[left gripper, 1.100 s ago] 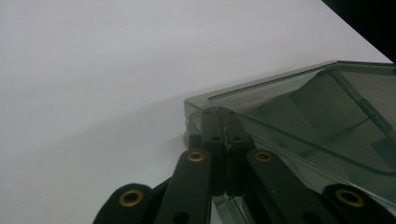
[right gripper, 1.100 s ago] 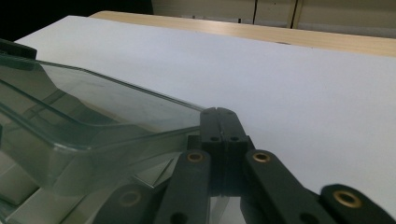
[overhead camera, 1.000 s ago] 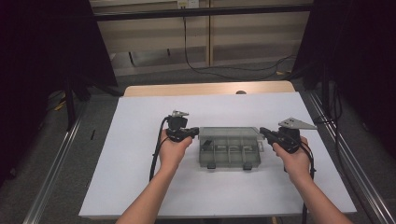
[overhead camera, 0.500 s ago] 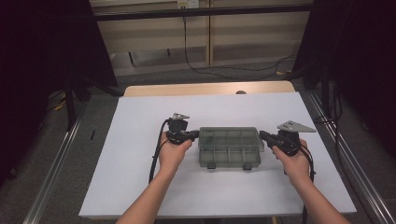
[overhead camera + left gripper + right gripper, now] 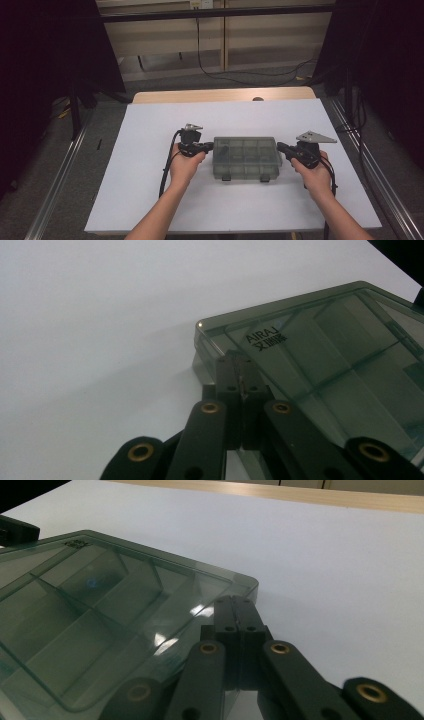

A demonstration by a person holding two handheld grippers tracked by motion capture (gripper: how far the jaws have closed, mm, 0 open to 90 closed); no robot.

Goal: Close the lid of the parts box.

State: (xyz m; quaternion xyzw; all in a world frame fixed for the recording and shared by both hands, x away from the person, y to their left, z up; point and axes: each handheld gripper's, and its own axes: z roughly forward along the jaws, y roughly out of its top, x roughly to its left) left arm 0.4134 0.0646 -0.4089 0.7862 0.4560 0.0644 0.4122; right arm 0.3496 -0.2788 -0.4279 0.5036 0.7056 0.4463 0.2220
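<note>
A white tabletop carries everything; beyond it run a wooden edge, grey floor and dark curtains. Mid-table lies the smoky compartment box. The left gripper at its nine o'clock end and the right gripper at three o'clock have jaws pressed together, tips at the lid.

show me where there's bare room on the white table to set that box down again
Bare white table lies open left of the left gripper, behind the compartment box up to the wooden strip, and right of the right gripper. The front edge is narrower, crossed by both forearms. Crowded: the middle, where shut jaws flank the box.
</note>
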